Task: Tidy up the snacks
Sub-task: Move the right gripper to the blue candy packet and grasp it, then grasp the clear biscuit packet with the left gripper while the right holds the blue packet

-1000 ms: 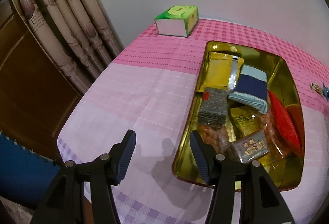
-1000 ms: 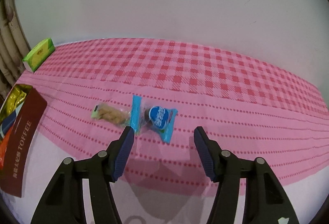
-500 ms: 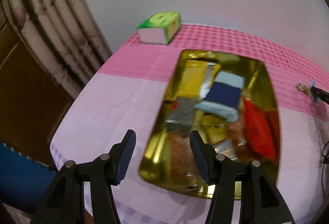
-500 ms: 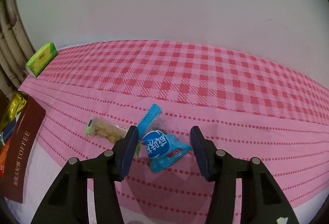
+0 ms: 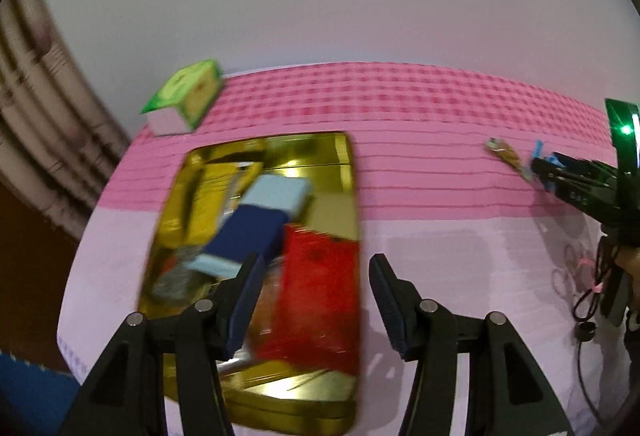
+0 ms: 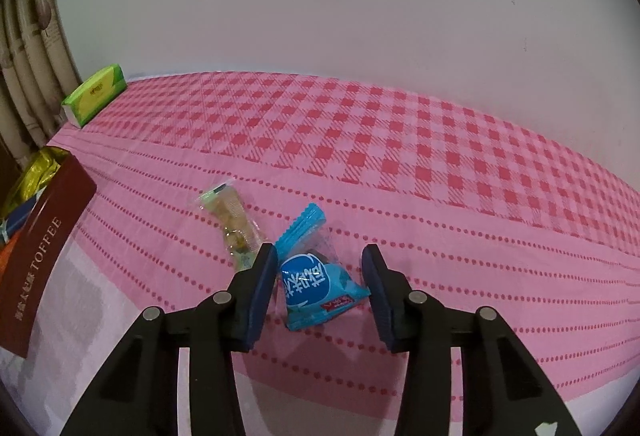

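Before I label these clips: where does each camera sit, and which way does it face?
Left wrist: on the left gripper, angled down at the gold tray; the right gripper shows too.
Right wrist: on the right gripper, angled down at the blue packet between its fingers.
Shared: green box, clear packet, pink tablecloth.

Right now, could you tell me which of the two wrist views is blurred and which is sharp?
Left wrist view: motion blur smears the gold tray and its packets, the green box and the cloth's checks; only the left gripper stays crisp. Right wrist view: sharp, print readable on the blue packet and the toffee box; fisheye bends the table edge in both.
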The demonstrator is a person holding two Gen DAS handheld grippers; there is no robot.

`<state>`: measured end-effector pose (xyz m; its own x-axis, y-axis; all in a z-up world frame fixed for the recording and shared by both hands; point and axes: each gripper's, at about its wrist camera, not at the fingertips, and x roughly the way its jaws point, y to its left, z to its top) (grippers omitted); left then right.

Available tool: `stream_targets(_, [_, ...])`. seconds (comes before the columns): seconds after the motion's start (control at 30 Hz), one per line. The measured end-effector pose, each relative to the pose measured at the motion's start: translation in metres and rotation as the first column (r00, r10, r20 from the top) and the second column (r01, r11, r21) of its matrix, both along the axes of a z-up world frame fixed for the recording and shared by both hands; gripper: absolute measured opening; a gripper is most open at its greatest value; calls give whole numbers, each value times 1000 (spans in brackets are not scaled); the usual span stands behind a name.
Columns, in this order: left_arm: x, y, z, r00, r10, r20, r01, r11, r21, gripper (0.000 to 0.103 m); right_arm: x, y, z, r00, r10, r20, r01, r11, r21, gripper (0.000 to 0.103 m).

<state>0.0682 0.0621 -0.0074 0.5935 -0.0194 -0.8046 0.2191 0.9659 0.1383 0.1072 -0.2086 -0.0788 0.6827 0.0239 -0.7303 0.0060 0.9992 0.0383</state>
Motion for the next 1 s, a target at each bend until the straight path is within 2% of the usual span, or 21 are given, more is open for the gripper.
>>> stream_targets(0.3, [9, -46, -12, 997, -64, -31, 64, 998, -5, 56, -26, -8, 0, 1000, -12, -2, 12, 1000, -4, 38])
stream_targets(0.67, [21, -74, -16, 996, -66, -68, 63, 997, -49, 56, -45, -45, -5, 996, -94, 7, 94, 995, -20, 37])
stream_targets(1.0, [33, -111, -24, 990, -93, -104, 89, 995, -39, 56, -55, -79, -5, 988, -156, 4, 156, 987, -26, 37])
